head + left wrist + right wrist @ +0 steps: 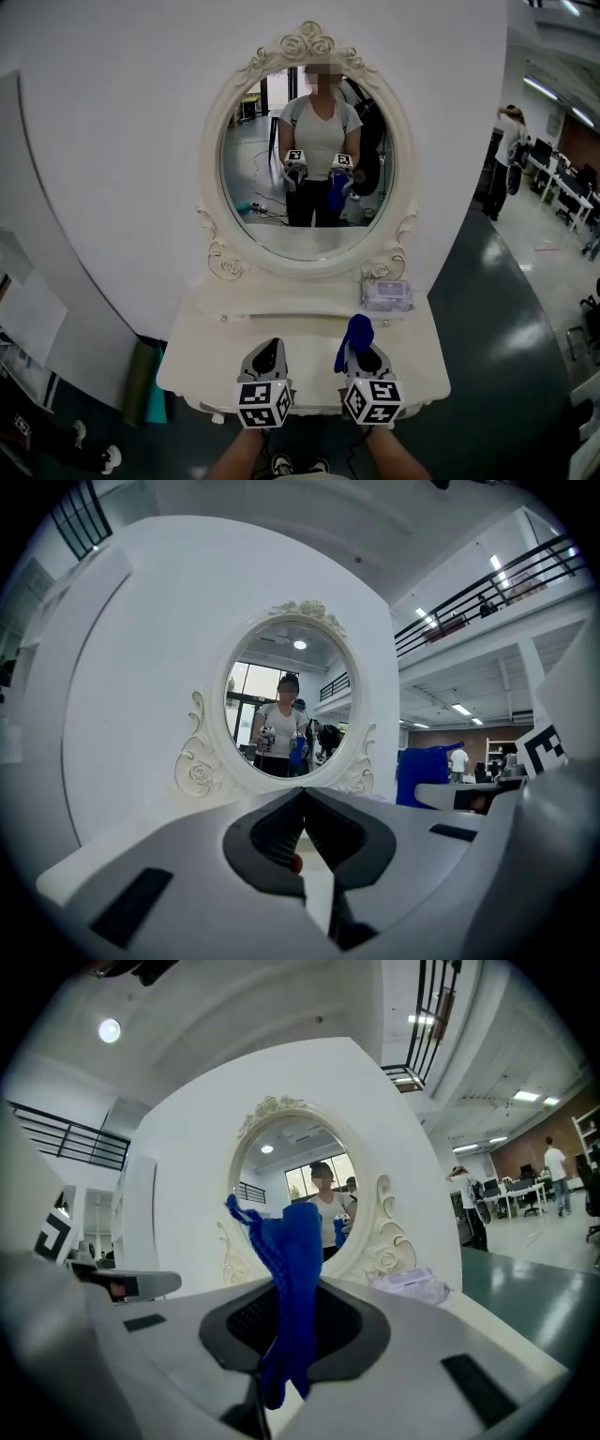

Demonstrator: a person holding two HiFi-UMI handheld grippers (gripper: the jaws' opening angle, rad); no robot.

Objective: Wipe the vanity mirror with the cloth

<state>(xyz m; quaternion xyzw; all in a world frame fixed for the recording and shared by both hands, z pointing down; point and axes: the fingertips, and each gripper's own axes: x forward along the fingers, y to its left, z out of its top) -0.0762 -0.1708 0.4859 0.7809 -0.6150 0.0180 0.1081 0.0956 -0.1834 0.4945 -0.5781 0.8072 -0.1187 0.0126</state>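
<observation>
Right gripper (292, 1290) is pinched on the blue cloth (294, 1241), which sticks up out of its jaws. Left gripper (304, 797) has its jaws pressed together with nothing between them. Both hover over the white vanity table (211, 352), apart from the oval vanity mirror (307, 169). A wipes packet (387, 294) lies at the mirror's base, on the right.
</observation>
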